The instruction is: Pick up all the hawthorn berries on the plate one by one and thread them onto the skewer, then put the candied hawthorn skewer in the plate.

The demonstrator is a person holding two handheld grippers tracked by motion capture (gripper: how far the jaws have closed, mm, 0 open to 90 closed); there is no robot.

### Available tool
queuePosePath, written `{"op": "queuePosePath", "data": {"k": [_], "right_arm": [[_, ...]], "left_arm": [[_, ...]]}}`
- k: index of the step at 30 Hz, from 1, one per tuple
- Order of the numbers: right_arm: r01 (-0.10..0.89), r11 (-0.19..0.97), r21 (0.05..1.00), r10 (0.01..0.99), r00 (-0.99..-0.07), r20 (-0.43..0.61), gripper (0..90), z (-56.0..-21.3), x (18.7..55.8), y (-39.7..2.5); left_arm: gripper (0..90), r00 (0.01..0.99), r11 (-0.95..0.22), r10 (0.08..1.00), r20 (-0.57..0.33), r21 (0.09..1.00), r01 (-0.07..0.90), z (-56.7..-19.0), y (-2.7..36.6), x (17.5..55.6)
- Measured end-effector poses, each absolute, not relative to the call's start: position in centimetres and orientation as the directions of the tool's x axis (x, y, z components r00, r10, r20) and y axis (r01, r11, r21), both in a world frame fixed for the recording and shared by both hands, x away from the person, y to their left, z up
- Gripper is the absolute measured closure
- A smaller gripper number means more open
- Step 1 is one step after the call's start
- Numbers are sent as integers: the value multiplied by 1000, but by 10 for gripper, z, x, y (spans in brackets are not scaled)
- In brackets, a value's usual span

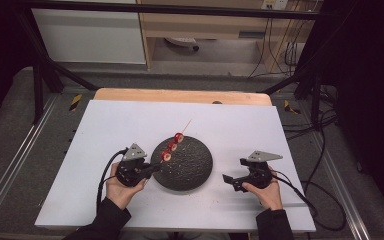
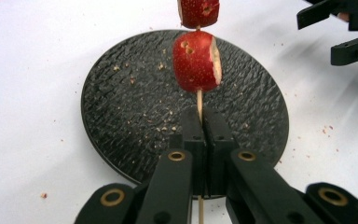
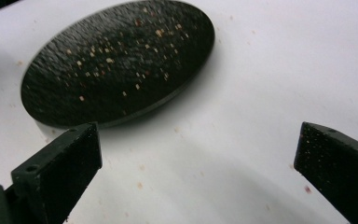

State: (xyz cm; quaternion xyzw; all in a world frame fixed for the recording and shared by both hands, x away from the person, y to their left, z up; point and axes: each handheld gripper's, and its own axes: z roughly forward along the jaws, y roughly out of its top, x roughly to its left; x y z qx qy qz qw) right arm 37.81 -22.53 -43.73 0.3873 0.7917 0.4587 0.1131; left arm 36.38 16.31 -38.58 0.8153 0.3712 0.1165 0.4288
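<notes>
The left gripper [image 2: 200, 135] has its jaws clamped on a thin wooden skewer [image 2: 199, 100], which carries red fruit pieces [image 2: 196, 60] out over the black round plate [image 2: 121, 107]. In the high view the skewer [image 1: 180, 133] slants from the plate's left rim toward the bench's far edge, with three fruit pieces [image 1: 172, 146] on it. The plate lies near the middle of the white bench [image 1: 105, 125]. The right gripper [image 3: 196, 158] hangs with its jaws wide apart and holding nothing, just beside the plate's right rim, toward the near edge.
</notes>
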Motion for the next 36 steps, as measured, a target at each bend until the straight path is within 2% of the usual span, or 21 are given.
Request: {"op": "queuePosePath", "data": {"k": [18, 36], "right_arm": [[535, 292, 793, 751, -641, 156, 11, -457, 360, -253], [537, 301, 788, 745, -648, 157, 11, -460, 359, -252]], "left_arm": [[885, 705, -457, 702, -100, 696, 553, -385, 148, 385], [885, 680, -514, 728, -92, 583, 629, -414, 133, 395]]}}
